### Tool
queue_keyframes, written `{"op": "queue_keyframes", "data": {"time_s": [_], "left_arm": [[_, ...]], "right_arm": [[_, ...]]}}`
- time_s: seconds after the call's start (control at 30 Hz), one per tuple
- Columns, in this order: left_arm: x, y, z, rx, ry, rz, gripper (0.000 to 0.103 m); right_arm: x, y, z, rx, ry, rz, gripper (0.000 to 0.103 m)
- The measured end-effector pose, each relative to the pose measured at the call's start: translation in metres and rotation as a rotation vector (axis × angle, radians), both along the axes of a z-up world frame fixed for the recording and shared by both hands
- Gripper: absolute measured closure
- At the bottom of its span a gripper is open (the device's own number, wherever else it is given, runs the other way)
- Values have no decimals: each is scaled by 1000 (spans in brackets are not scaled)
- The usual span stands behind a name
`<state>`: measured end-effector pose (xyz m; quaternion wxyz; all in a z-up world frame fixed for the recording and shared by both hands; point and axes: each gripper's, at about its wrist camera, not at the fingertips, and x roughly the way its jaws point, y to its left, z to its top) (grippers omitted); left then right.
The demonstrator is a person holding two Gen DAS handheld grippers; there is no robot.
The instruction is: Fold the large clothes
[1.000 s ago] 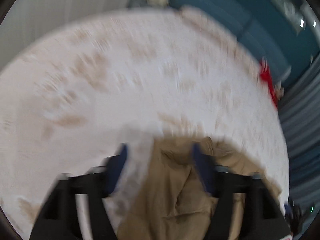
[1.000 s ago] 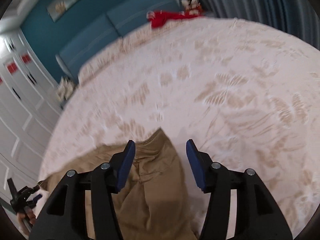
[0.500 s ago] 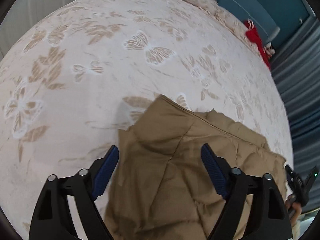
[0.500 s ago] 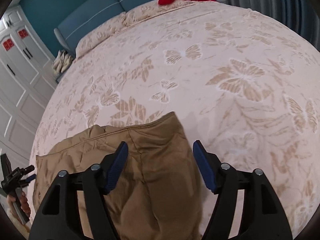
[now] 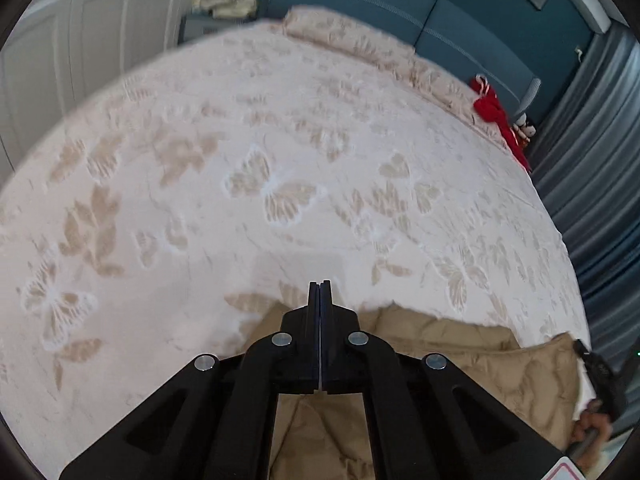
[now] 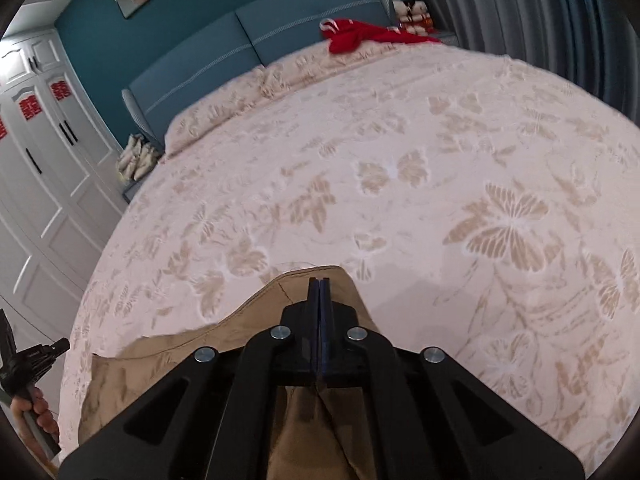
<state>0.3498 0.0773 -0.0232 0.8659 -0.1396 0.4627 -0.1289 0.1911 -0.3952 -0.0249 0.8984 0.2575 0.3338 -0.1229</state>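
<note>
A tan quilted garment [image 5: 472, 364] lies at the near edge of a bed with a pale butterfly-print cover [image 5: 280, 184]. My left gripper [image 5: 320, 292] is shut at the garment's left corner, the cloth hanging below its jaws. My right gripper [image 6: 319, 290] is shut on the garment's right corner [image 6: 296, 284], which peaks up around the blue pads. The garment's top edge [image 6: 180, 340] runs left from there toward the other hand. Each view shows the other gripper at its edge.
A red garment [image 6: 360, 34] lies at the bed's far end near the blue headboard [image 6: 280, 36]. White wardrobe doors [image 6: 44, 152] stand on the left, grey curtains [image 6: 540, 12] on the right. A pale bundle [image 6: 136, 156] sits beside the bed.
Both grippers were open over the garment's corners half a second ago; now both are shut on them. The cameras have tilted up, showing more of the bed.
</note>
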Motion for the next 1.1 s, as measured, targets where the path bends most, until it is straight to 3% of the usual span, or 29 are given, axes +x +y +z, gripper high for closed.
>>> {"op": "queue_keyframes", "data": {"time_s": [0.1, 0.13, 0.17, 0.23, 0.33, 0.4, 0.5, 0.67, 0.8, 1.03, 1.1], "left_arm": [[-4, 6, -12, -38, 73, -29, 100], [-7, 6, -16, -37, 90, -36, 92], [-9, 9, -21, -29, 115, -36, 73], [-12, 14, -27, -4, 117, -9, 53], [-8, 21, -38, -40, 138, 1, 47], [-1, 24, -49, -102, 190, -2, 46], [4, 16, -52, -103, 177, -31, 46], [15, 3, -55, 45, 159, -36, 46], [23, 13, -53, -6, 149, -28, 46], [33, 1, -71, -41, 231, -122, 46], [31, 1, -69, -71, 218, -126, 54]], "right_arm": [[0, -1, -6, -4, 8, 6, 103], [-1, -2, -7, 1, 6, 9, 103], [-1, -3, -8, 4, 3, 13, 103], [-3, -3, -9, 1, 1, 20, 103], [-5, -3, -10, 1, 5, 20, 103], [-6, -3, -10, -2, 9, 18, 103], [-8, -3, -11, 5, 11, 12, 103], [-7, -5, -14, 19, 11, 4, 103], [-6, -6, -18, 25, 13, 7, 103], [-4, -6, -28, 43, 29, 3, 103], [-4, -6, -30, 44, 31, 3, 103]]}}
